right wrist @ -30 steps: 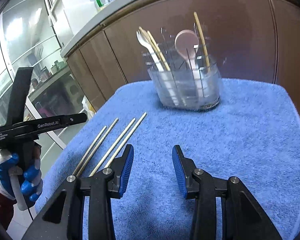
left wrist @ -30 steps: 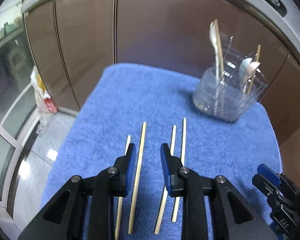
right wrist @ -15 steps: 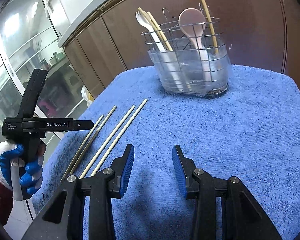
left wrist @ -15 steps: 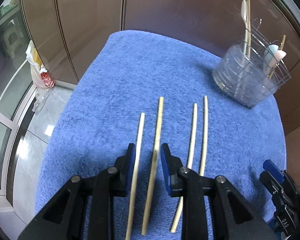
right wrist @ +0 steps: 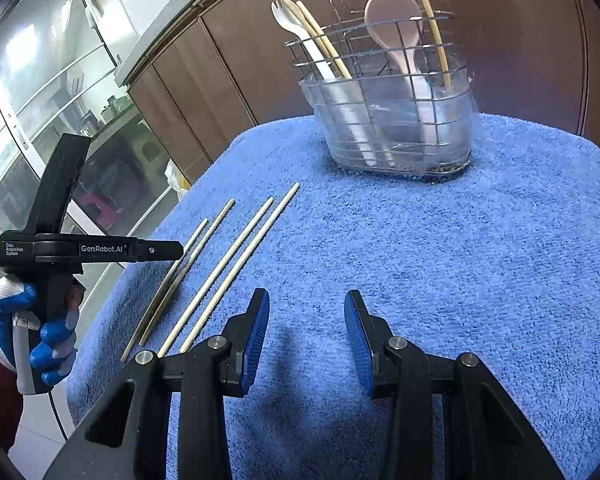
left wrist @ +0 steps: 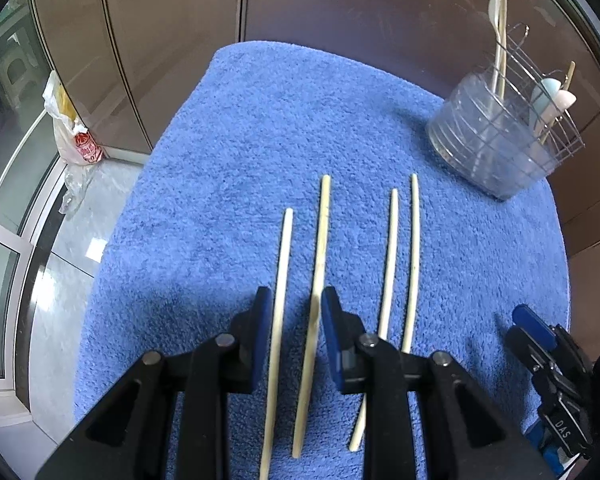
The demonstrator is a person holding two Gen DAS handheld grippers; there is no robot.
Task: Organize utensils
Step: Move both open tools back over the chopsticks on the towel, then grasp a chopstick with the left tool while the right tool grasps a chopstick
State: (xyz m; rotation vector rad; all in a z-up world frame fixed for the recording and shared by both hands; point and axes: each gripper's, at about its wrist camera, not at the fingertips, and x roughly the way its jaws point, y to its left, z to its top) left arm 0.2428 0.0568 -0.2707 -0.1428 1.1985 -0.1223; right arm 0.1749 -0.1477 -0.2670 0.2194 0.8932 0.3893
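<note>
A blue towel (left wrist: 260, 128) covered the counter, with brown cabinet doors (left wrist: 172, 40) behind it. At the towel's far right corner stood a wire utensil caddy (right wrist: 388, 120) with a clear liner, already holding a pale fork (right wrist: 296, 28), a pink spoon (right wrist: 392, 28) and several chopsticks, so part of the sorting looked done. Four loose chopsticks (left wrist: 392, 248) were left on the towel, lying flat in two pairs, roughly parallel, their long axes running from the near edge toward the cabinets, far ends angled slightly toward the caddy. The left claw (left wrist: 292, 312), gripped by a hand in a blue-and-white glove (right wrist: 24, 320), pointed steeply down over the left pair (left wrist: 304, 264), jaws released and straddling both sticks without pinching them. The right claw (right wrist: 306, 320) hung over bare towel just right of the sticks, jaws apart and empty. All four sticks appeared yet to be moved to the caddy.
</note>
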